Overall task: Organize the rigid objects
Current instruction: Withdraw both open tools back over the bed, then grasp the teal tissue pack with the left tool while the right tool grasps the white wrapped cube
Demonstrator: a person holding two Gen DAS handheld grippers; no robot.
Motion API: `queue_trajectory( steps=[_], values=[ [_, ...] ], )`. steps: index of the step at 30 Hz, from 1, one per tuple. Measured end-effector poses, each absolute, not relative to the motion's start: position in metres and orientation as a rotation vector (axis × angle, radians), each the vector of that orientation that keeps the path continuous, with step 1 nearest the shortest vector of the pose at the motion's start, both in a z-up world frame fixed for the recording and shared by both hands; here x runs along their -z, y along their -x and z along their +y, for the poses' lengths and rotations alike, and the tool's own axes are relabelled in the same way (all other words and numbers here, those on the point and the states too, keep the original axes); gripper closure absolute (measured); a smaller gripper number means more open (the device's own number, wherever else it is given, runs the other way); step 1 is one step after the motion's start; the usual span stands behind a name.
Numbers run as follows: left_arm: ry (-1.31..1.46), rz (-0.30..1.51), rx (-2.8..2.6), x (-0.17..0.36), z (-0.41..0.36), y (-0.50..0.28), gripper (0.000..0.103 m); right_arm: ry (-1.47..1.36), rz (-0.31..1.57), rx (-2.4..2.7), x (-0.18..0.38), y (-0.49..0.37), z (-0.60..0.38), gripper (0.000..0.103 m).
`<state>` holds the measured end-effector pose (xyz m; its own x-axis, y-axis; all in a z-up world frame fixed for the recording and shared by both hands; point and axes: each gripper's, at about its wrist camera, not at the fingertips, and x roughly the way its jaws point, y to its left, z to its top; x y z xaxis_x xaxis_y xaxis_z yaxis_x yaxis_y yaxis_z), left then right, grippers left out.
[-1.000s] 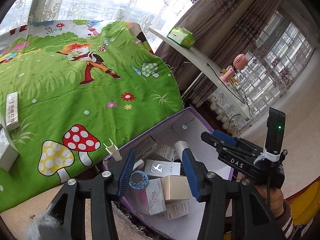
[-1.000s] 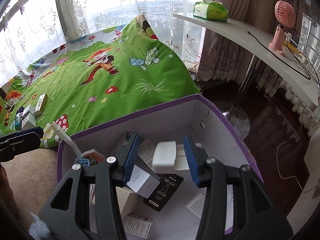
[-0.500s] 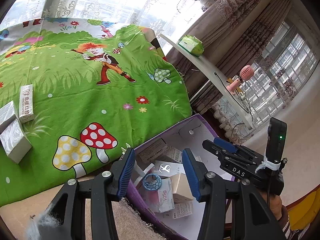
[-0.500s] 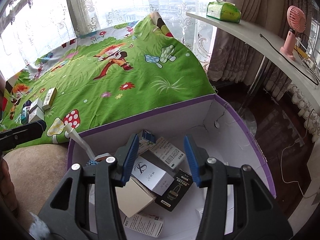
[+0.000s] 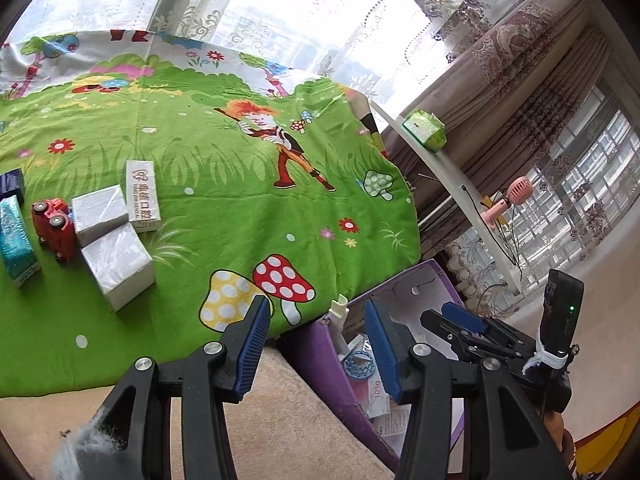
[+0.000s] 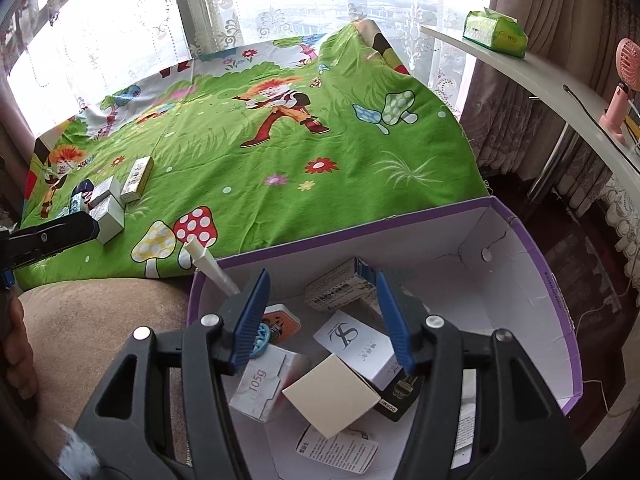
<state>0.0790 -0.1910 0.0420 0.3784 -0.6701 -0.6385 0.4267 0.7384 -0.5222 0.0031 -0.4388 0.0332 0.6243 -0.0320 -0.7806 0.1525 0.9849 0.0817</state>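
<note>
A purple box with white inside (image 6: 532,248) stands beside the green cartoon blanket (image 6: 280,152) and holds several small cartons, among them a white "105g" carton (image 6: 262,384), a beige carton (image 6: 332,396) and a white logo carton (image 6: 356,344). My right gripper (image 6: 320,316) is open and empty above the box. My left gripper (image 5: 316,344) is open and empty over the box's near corner (image 5: 320,344) and the blanket's edge. Loose on the blanket lie white boxes (image 5: 116,272), a long white carton (image 5: 142,196) and a red toy car (image 5: 54,228).
A curved white shelf (image 6: 560,92) at the right carries a green tissue pack (image 6: 494,34) and a pink fan (image 6: 624,80). Beige cushion (image 6: 100,320) lies in front of the blanket. Teal and dark packs (image 5: 14,240) lie at the blanket's left. Curtained windows stand behind.
Both grippers have pulled back and up from the box. The left has swung left toward the blanket, bringing the loose boxes and toy car into view. The white item between the right fingers is gone.
</note>
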Motion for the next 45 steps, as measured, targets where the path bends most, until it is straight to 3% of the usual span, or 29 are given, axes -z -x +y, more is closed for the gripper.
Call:
queue_trajectory(
  steps=[30, 45],
  values=[
    [0.479, 0.927, 0.339, -0.012, -0.018, -0.076, 0.053, 0.027, 0.944, -0.244, -0.019, -0.069, -0.261, 0.042],
    [0.501, 0.916, 0.314, -0.006, -0.001, -0.070, 0.053, 0.131, 0.936, -0.315, -0.013, -0.110, -0.208, 0.042]
  ],
)
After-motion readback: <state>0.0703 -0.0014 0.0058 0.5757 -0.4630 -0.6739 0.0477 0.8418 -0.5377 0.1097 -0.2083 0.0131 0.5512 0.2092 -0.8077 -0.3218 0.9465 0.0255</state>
